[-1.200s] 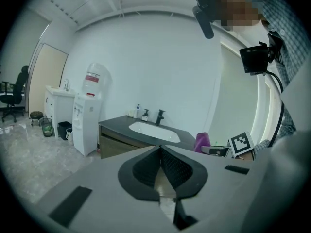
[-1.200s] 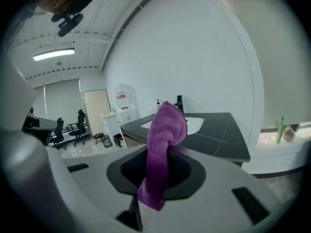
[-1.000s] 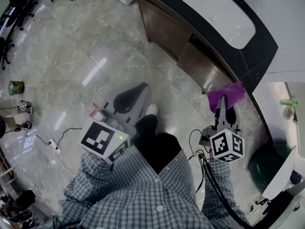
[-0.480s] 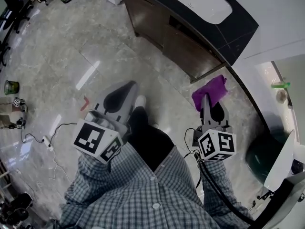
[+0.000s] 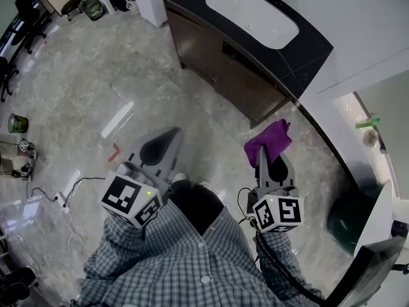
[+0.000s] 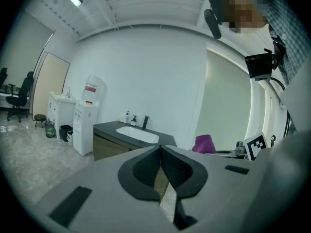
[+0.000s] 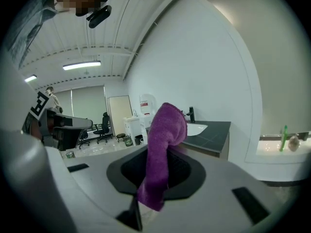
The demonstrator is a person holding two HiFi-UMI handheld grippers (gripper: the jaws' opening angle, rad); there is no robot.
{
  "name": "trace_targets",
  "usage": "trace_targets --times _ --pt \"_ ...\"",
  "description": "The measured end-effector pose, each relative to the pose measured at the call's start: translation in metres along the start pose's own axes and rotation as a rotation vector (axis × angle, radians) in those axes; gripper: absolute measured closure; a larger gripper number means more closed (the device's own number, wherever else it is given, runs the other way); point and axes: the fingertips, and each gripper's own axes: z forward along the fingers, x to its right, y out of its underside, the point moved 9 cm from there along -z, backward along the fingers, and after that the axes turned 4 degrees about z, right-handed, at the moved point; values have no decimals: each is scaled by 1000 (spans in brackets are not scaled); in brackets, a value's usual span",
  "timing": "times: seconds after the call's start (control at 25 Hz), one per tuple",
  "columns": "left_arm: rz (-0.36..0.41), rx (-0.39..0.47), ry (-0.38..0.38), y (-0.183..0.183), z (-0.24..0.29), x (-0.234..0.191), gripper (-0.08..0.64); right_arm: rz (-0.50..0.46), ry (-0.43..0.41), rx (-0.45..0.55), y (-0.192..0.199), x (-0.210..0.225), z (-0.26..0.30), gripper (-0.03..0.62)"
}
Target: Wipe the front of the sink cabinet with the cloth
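The sink cabinet (image 5: 225, 59) has a dark brown front, a black top and a white basin (image 5: 252, 15); it stands at the top of the head view, and also shows far off as the cabinet (image 6: 111, 142) in the left gripper view. A purple cloth (image 5: 268, 142) hangs from my right gripper (image 5: 264, 160), which is shut on it and held away from the cabinet front. In the right gripper view the cloth (image 7: 163, 152) droops between the jaws. My left gripper (image 5: 167, 139) is shut and holds nothing.
Grey marble floor (image 5: 77, 88) spreads to the left. A white water dispenser (image 6: 87, 114) stands beside the cabinet. A green cup (image 5: 19, 122) and cables (image 5: 64, 194) lie at far left. A dark green bin (image 5: 351, 217) sits at right, near a glass partition.
Both grippers have drawn back from the cabinet, which now sits farther up the head view. The cloth, earlier close to the cabinet's right end, now hangs over open floor.
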Motion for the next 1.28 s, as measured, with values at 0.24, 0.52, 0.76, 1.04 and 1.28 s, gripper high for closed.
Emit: trace_targets --times 0.24,0.52,0.76,1.04,1.28 --pt "3 31 26 -15 -4 -8 549 19 15 24 -8 -18 -4 515" --pt "4 51 79 -22 -6 -14 549 10 32 34 -13 -37 -4 515" --pt "-3 61 93 -21 -6 -19 549 -3 33 27 -16 -43 -1 515" --pt "-1 62 58 -23 -13 -32 549 -32 34 6 -17 -48 0 515" --pt "10 54 45 -20 -20 -36 549 -31 40 -7 -13 -50 -4 515"
